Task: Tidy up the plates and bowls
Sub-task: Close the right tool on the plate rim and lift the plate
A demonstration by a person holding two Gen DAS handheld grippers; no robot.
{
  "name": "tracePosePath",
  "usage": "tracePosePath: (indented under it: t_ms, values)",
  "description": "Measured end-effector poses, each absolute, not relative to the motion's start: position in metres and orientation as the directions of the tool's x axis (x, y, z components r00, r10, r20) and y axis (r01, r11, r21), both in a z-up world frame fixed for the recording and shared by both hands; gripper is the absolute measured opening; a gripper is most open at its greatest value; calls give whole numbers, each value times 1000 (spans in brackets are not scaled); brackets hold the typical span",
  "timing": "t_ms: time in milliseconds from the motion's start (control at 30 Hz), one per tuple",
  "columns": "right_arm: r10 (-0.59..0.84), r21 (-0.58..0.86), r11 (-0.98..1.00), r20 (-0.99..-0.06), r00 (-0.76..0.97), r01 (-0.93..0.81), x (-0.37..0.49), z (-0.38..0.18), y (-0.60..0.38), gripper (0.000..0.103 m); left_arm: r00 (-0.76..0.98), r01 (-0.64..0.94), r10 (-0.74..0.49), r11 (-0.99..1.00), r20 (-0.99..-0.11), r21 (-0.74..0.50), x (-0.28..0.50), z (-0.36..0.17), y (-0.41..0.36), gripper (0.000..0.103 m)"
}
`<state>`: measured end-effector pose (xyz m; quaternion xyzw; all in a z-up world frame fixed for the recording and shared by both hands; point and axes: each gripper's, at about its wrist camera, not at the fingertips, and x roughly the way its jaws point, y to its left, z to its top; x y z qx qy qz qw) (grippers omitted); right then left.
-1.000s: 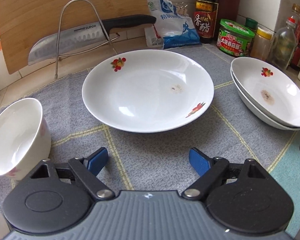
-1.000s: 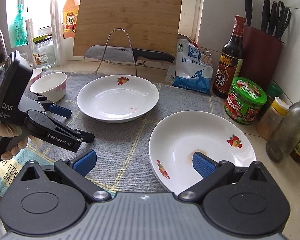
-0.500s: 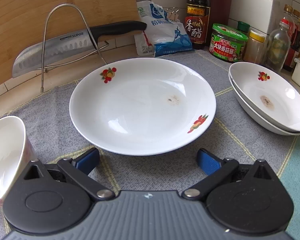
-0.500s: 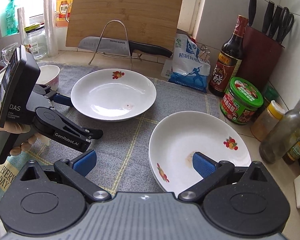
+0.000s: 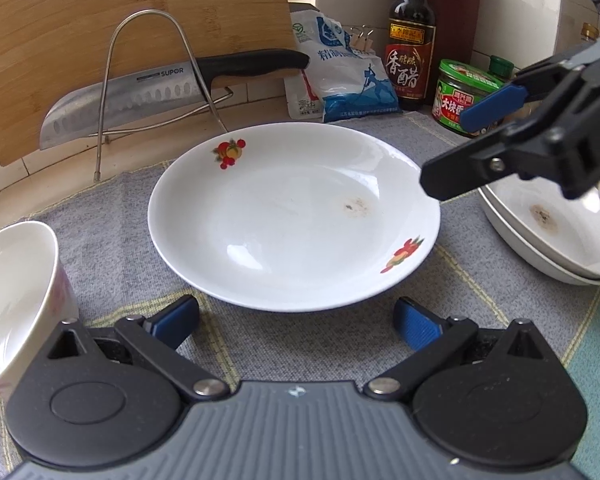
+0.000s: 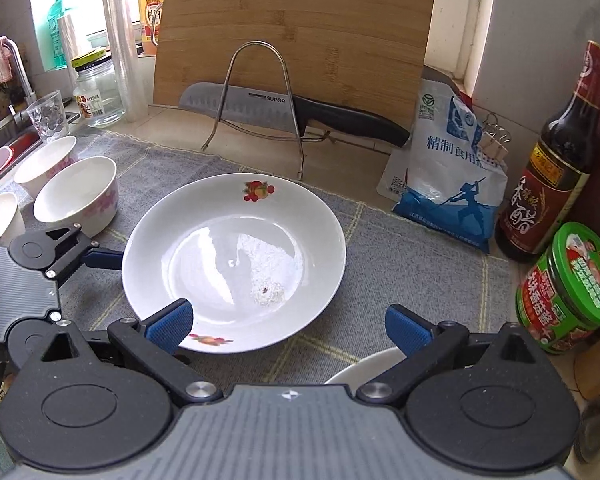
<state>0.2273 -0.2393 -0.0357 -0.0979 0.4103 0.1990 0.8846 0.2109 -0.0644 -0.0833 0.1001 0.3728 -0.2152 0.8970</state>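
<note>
Plates were the business here, and one plate (image 5: 294, 216) lay alone in the middle of the grey mat (image 5: 112, 216), flat and upright, with a fruit print at its far rim and a small brown stain inside. To its right, near the mat's edge, two more plates sat nested as a stack (image 5: 556, 248), the top one stained as well. On the opposite side stood the bowls: one bowl (image 6: 78, 196) close to the plate's left rim, a second bowl (image 6: 46, 164) just behind it, and what looked like a third at the frame edge, not yet nested into one another.

Both grippers flanked the lone plate. The left gripper (image 5: 296, 320) hovered just short of its near rim, its jaws having just been opening to full width, with only mat between them. The right gripper (image 6: 288, 326) stood open too, its left pad overlapping the plate's near rim in its own view; whether it touched I could not tell.

Judging by this, the sorting was partway done: two plates stacked, one waiting to join them, the bowls left to gather.

Behind the mat a knife (image 5: 172, 92) rested on a wire rack against a cutting board (image 5: 140, 40), beside a salt bag (image 5: 340, 76), a vinegar bottle (image 5: 410, 40) and a green-lidded jar (image 6: 572, 288).
</note>
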Motion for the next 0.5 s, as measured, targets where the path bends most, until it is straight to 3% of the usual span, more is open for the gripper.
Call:
tracePosePath:
  t_ms: [500]
  values:
    - [321,116,850,-887,331,-514,326,-84,-213,103,636,458,-308,889,-707,24,215,-84,-66,103]
